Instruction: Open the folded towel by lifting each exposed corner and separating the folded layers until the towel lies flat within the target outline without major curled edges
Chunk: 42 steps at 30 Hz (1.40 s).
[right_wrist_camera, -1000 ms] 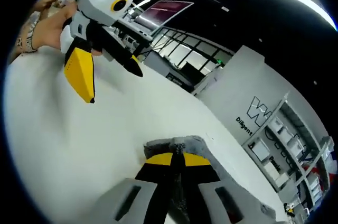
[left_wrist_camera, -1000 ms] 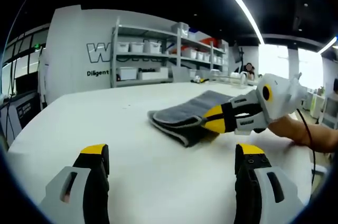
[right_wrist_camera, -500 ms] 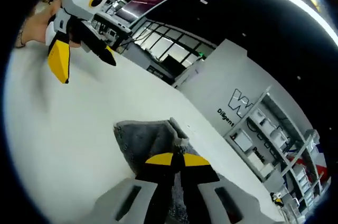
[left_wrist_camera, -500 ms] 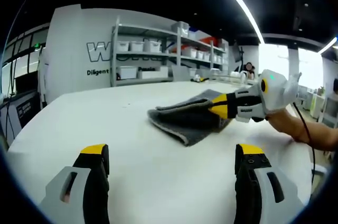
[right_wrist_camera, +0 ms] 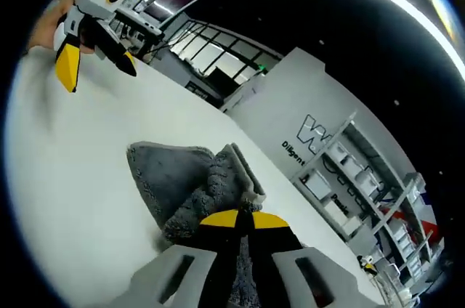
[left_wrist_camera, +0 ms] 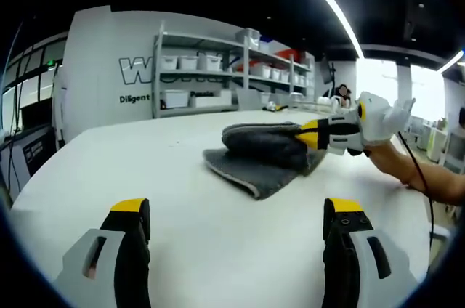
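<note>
A grey towel (left_wrist_camera: 265,155) lies folded on the white table (left_wrist_camera: 182,199). Its top layer is rolled up and back toward the far side. My right gripper (left_wrist_camera: 311,134) is shut on that lifted layer at the towel's right side and holds it above the lower layer. In the right gripper view the yellow-tipped jaws of my right gripper (right_wrist_camera: 243,219) are closed on the grey towel (right_wrist_camera: 190,186), with the bottom layer spread flat to the left. My left gripper (left_wrist_camera: 236,213) stands open over bare table, well short of the towel, and my left gripper (right_wrist_camera: 93,61) appears at the upper left, held by a hand.
Metal shelving (left_wrist_camera: 218,75) with white bins stands behind the table against a white wall with lettering. A person's forearm (left_wrist_camera: 429,181) reaches in from the right behind the right gripper. The table's far edge runs just behind the towel.
The right gripper has carried the top layer of the towel up and back, away from the left gripper's camera, exposing more of the lower layer. The left gripper has stayed put.
</note>
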Motion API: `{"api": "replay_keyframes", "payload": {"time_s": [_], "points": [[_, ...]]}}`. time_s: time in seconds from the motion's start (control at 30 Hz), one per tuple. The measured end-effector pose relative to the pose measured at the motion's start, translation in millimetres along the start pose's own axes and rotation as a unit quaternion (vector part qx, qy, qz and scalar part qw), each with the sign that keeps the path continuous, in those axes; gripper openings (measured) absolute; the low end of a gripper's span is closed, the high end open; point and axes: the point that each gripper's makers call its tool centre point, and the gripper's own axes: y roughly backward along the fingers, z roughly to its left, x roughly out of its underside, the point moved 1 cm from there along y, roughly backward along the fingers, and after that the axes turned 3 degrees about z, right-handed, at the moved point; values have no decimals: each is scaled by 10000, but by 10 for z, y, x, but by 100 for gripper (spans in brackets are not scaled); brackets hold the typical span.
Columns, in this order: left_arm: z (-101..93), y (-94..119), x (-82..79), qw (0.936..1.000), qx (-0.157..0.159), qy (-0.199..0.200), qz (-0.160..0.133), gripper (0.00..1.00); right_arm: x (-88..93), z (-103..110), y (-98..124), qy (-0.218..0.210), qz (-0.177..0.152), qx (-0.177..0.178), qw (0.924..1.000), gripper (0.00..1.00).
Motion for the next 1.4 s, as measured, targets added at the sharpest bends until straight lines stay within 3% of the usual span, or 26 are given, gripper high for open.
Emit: {"api": "replay_keyframes", "payload": {"time_s": [0.3, 0.53, 0.83, 1.13, 1.4], "points": [[21, 1, 15, 10000, -74, -24, 55, 97, 186, -211, 39, 26, 184, 266, 9995, 0], [5, 2, 20, 10000, -58, -27, 54, 97, 213, -363, 56, 45, 208, 440, 9988, 0], [3, -6, 32, 9999, -54, -55, 101, 97, 381, -612, 207, 232, 262, 755, 9965, 0], [13, -8, 52, 9998, -94, -75, 162, 97, 654, -898, 345, 76, 474, 1093, 9929, 0], [29, -20, 42, 9998, -95, -88, 164, 97, 936, -1225, 474, 134, 788, 1516, 9852, 0]]}}
